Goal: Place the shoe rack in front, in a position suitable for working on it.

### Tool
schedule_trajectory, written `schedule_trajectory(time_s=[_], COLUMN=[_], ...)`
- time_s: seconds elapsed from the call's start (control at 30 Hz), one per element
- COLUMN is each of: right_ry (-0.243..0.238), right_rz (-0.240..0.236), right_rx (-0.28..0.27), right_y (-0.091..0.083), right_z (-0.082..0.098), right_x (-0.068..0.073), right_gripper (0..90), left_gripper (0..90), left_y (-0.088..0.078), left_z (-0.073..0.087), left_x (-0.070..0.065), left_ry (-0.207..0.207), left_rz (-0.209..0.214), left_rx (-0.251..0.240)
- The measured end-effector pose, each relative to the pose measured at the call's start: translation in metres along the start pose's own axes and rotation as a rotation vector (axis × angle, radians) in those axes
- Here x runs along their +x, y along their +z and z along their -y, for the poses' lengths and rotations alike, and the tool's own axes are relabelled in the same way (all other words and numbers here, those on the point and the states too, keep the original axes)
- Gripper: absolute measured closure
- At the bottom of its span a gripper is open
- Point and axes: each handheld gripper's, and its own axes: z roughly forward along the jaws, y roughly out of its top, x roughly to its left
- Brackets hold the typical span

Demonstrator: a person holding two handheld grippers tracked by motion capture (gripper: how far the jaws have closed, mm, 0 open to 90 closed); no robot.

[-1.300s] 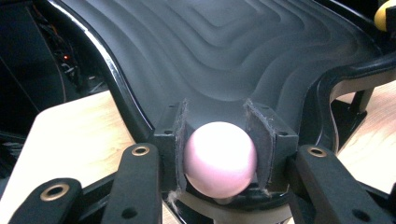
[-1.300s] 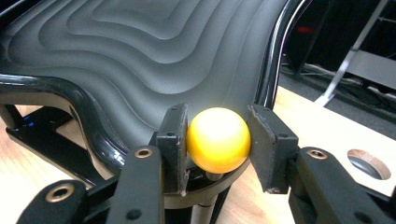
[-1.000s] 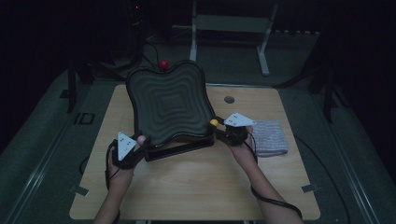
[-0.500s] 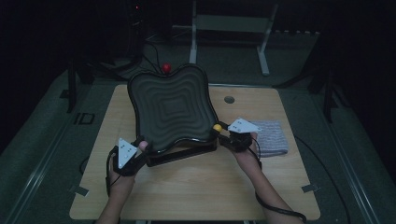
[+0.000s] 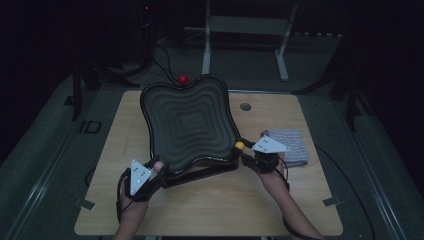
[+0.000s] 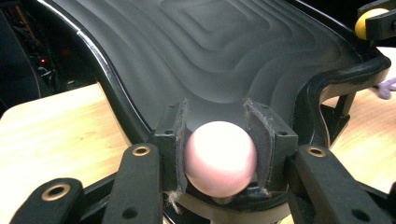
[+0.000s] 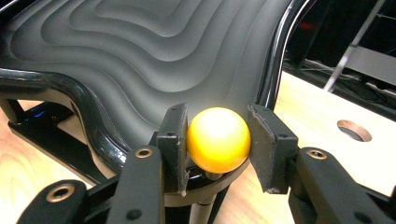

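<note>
glossy black wavy-edged tray point(image 5: 190, 122) with concentric stepped ripples. round knobs at its corners: pale pink ball point(image 6: 219, 158), yellow ball point(image 7: 218, 139), red ball point(image 5: 183, 79). light wooden tabletop point(image 5: 215, 205), folded grey knitted cloth point(image 5: 292, 147).

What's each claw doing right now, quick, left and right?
Left claw: closed on the pink ball knob.
Right claw: around the yellow ball knob; grip cannot be told.

Dim room, wooden table point(image 5: 125, 200), grey floor point(image 5: 45, 165)
</note>
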Motion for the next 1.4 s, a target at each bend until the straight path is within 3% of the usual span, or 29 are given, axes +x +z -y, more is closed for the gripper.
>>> schedule_trajectory(time_s=[0.57,0.87,1.4], right_ry=[-0.019,-0.016,0.008], right_rz=[-0.006,-0.006,-0.009], right_rx=[-0.003,-0.024,-0.054], right_y=[-0.035,-0.056,-0.087], right_z=[0.013,0.024,0.041], right_x=[0.011,0.016,0.021], right_gripper=[59.5,59.5,59.4], left_gripper=[59.5,59.5,59.5], left_y=[-0.023,-0.033,-0.046], left_z=[0.004,0.01,0.013], left_x=[-0.028,-0.043,-0.062], left_ry=[0.016,0.034,0.061], left_rz=[0.041,0.064,0.115], left_rx=[0.004,-0.032,-0.044])
